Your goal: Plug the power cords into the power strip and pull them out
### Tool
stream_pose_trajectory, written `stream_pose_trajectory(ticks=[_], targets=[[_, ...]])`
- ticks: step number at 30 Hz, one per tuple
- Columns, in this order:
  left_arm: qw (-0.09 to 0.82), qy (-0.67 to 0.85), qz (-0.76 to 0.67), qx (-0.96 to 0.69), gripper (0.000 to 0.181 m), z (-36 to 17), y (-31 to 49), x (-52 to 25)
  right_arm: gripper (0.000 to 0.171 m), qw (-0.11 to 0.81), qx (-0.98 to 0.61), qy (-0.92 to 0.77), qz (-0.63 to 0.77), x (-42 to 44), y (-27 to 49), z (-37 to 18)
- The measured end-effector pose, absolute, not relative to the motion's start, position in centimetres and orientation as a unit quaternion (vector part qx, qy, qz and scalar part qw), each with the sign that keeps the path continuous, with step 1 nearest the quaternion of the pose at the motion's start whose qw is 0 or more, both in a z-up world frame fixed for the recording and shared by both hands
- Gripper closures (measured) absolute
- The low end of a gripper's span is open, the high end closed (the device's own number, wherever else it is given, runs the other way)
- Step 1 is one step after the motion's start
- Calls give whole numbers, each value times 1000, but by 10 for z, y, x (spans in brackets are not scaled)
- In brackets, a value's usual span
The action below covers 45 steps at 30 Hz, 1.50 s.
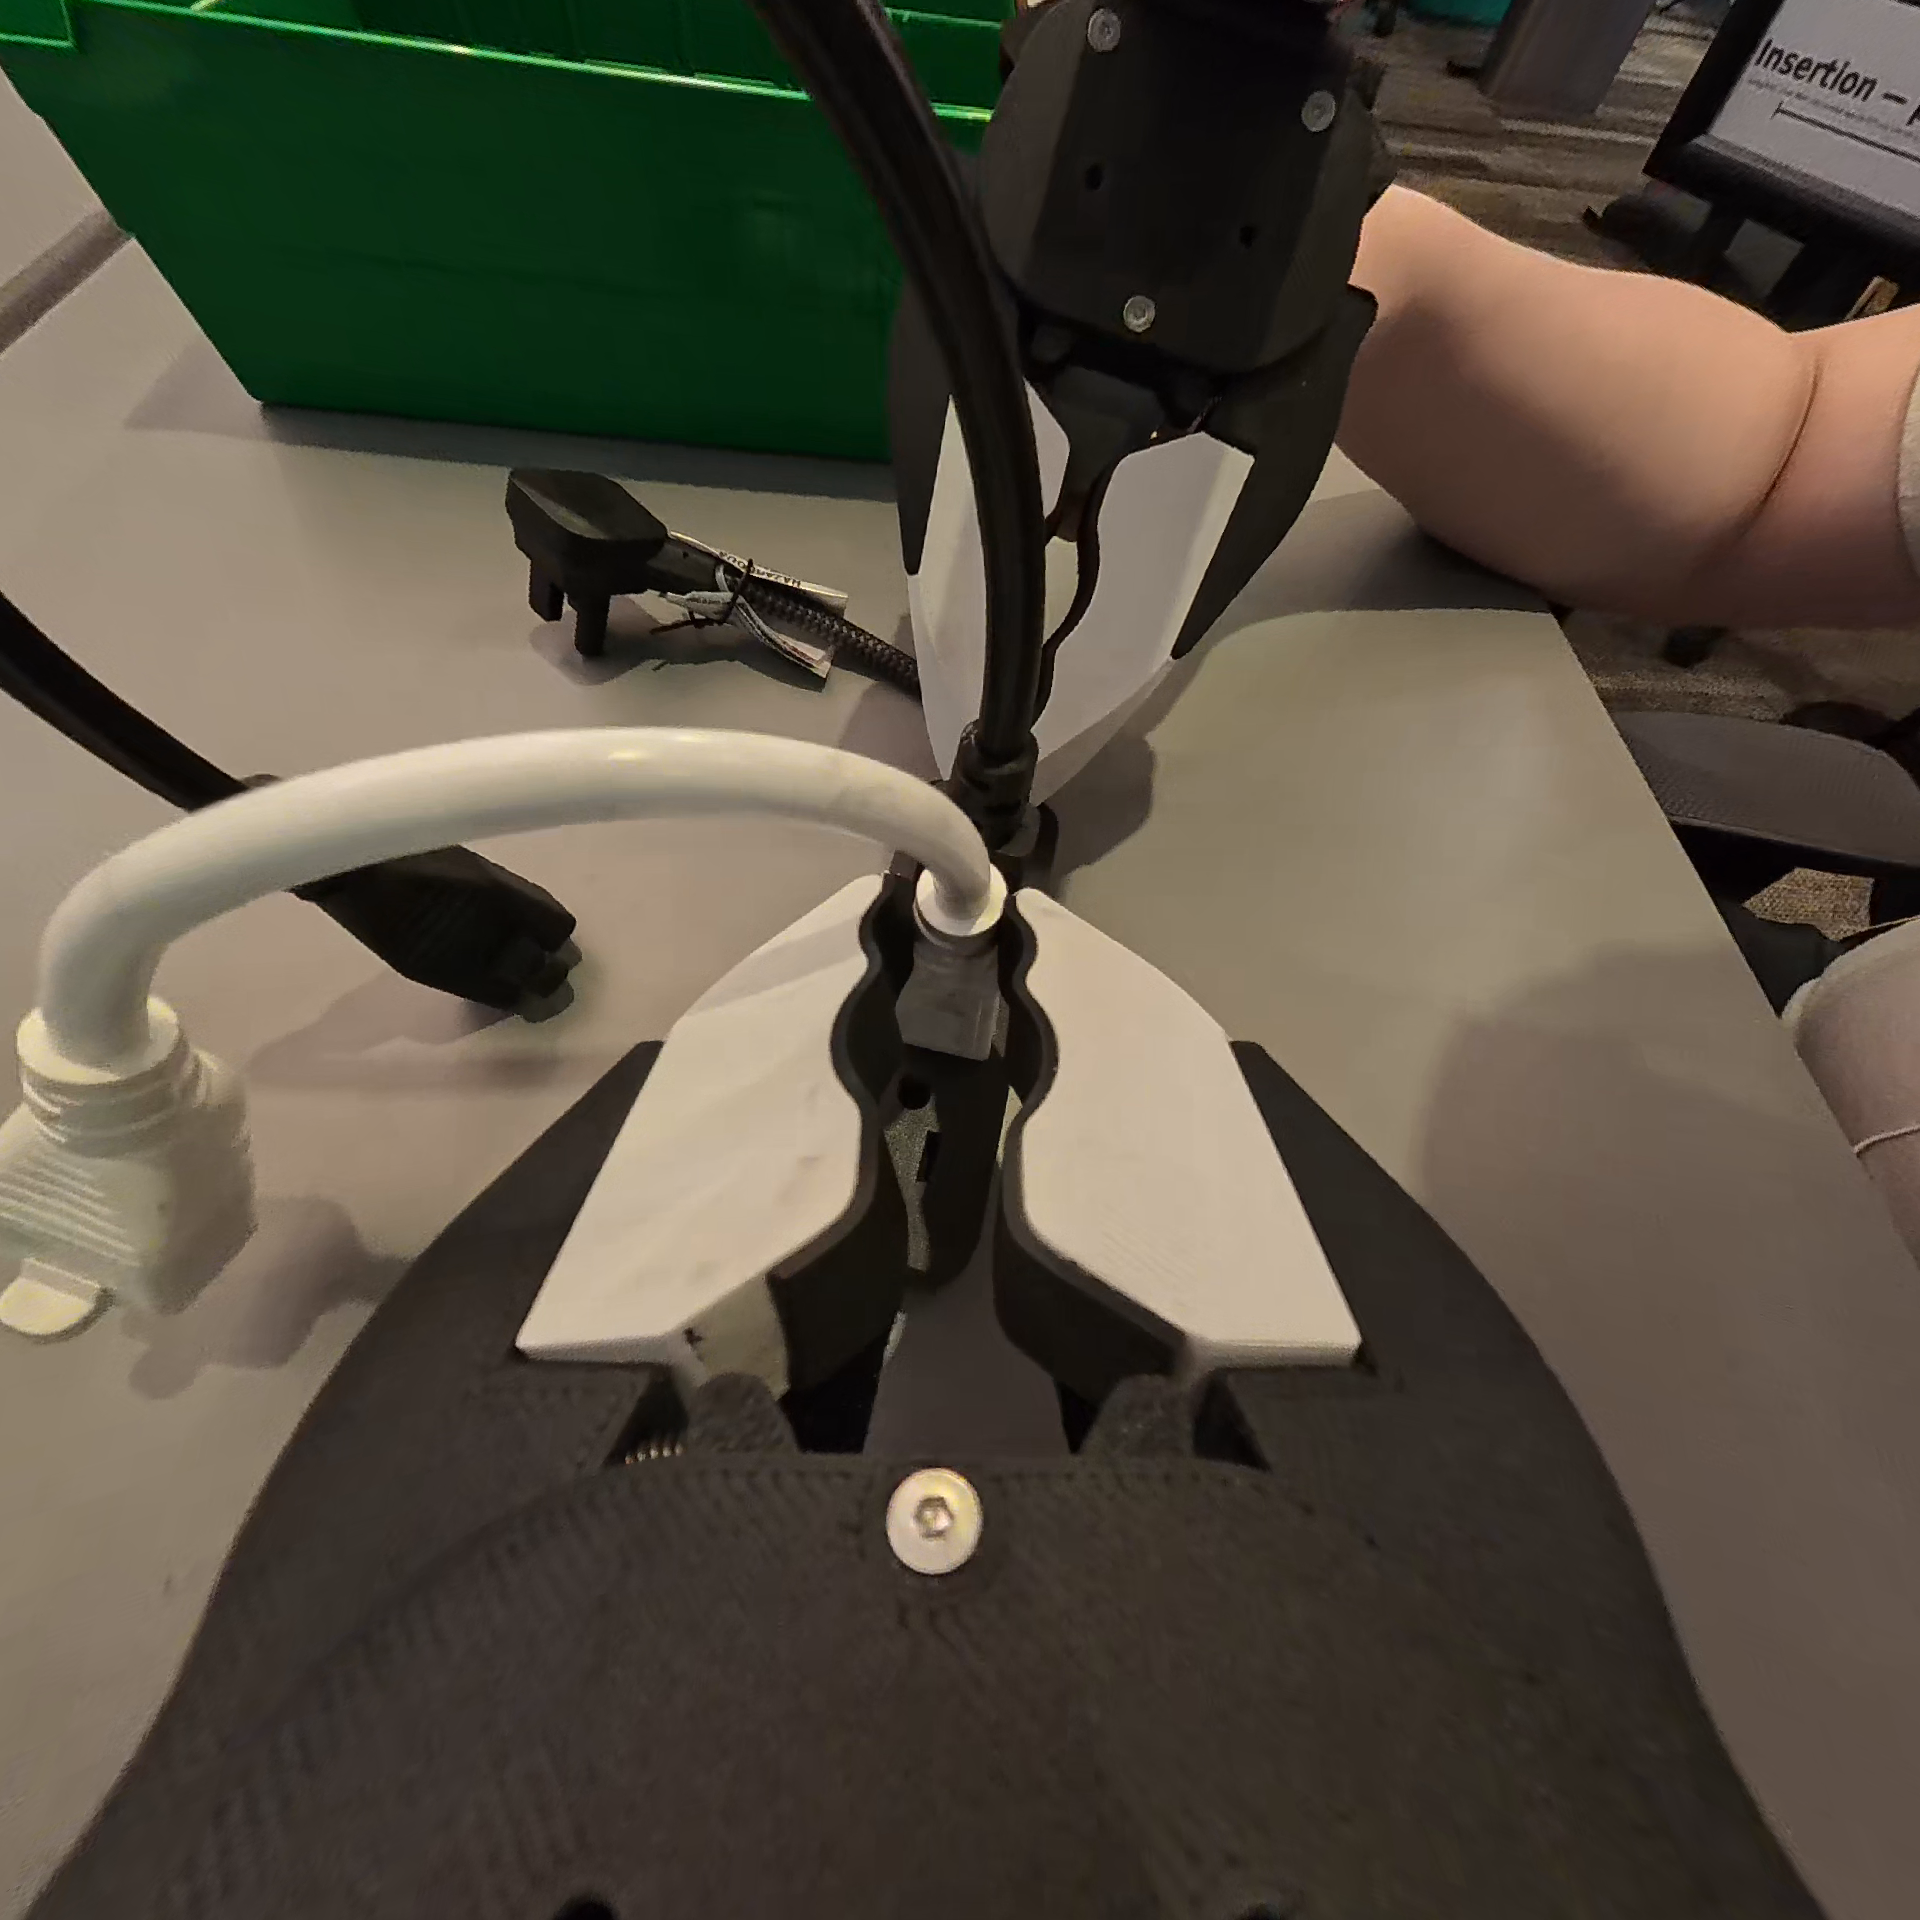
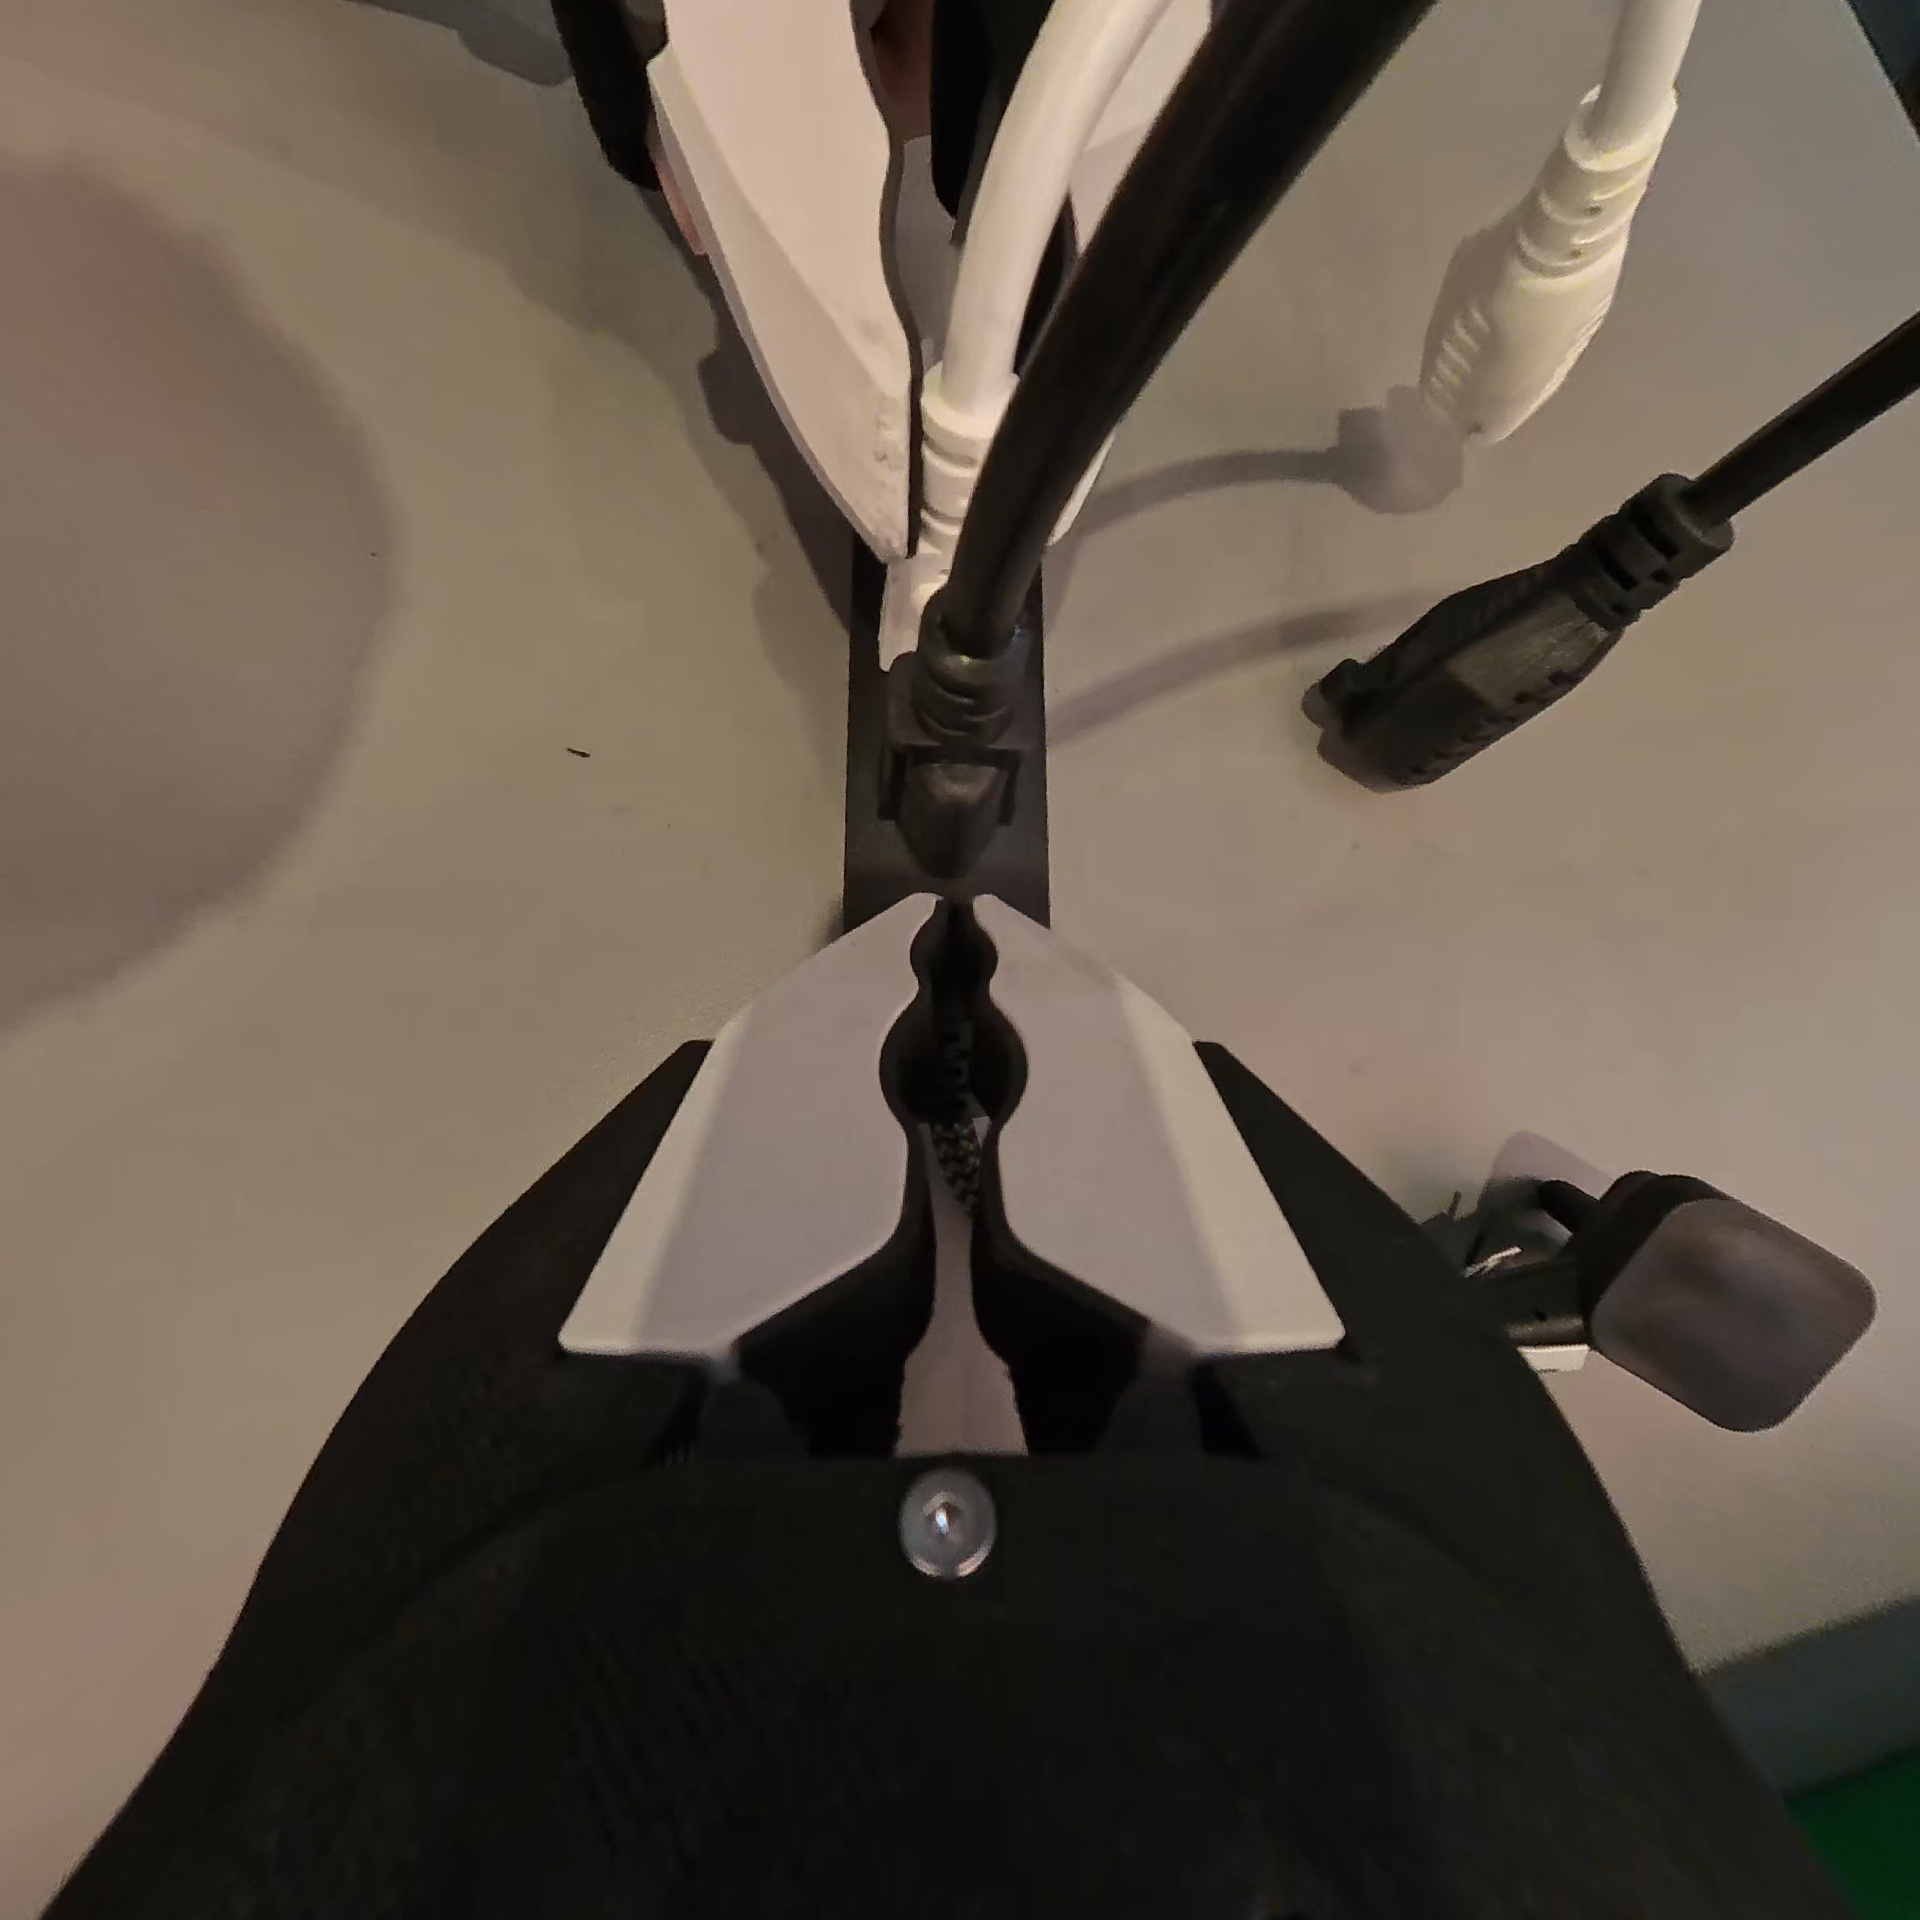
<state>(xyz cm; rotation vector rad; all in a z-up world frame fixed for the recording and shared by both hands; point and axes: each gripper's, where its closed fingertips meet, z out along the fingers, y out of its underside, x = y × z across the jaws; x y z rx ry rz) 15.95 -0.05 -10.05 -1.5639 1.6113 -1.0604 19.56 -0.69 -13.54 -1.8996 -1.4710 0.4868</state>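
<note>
**Both grippers meet over the black power strip, each by a seated plug**

In the left wrist view, the left gripper (image 1: 948,935) sits at frame centre with its white fingers (image 1: 769,1091) pinching the white plug (image 1: 951,940), which stands in the narrow black power strip (image 1: 951,1174) showing in the gap between them. The white cord (image 1: 540,774) arcs from that plug to the left, ending in a white connector (image 1: 114,1164) lying on the grey table (image 1: 1403,987) at the left edge.

Just beyond, the right gripper (image 1: 1023,758) points down from the top of the frame, its tips almost together around the black cord (image 1: 977,416) that rises out of the top.

In the right wrist view, the black plug (image 2: 945,769) stands in the strip at frame centre, just ahead of the right gripper's nearly touching tips; whether they grip anything, I cannot tell. A braided cord (image 2: 961,1148) shows between the fingers.

A black UK-style plug (image 1: 582,540) lies at upper centre, before a green crate (image 1: 468,208). A black connector (image 1: 457,935) rests at middle left. A person's forearm (image 1: 1662,457) lies along the right edge.
</note>
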Motion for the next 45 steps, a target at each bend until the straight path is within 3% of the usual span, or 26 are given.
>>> stream_pose_trajectory(ticks=[15, 18, 20, 25, 30, 36, 40, 45], targets=[[351, 614, -388, -591, 167, -99, -2, 163, 168, 340, -733, -552, 203, 193, -5, -135], [313, 609, -408, -603, 151, -86, -10, 155, 168, 346, -730, -550, 215, 193, -5, -135], [331, 575, -425, -615, 154, -65, -8, 145, 168, 350, -728, -544, 226, 193, -5, -135], [343, 585, -280, -679, 160, -95, 3, 90, 168, 360, -731, -531, 231, 194, -3, -135], [384, 582, -243, -674, 161, -103, 0, 68, 168, 373, -729, -522, 238, 190, -1, -135], [416, 534, -297, -674, 156, -85, 3, 77, 168, 408, -697, -546, 224, 191, 0, -134], [424, 507, -327, -675, 148, -64, 3, 70, 170, 495, -655, -532, 206, 197, 4, -110], [490, 445, -328, -674, 140, 14, 11, 6, 170, 575, -618, -476, 246, 207, 7, -70]])
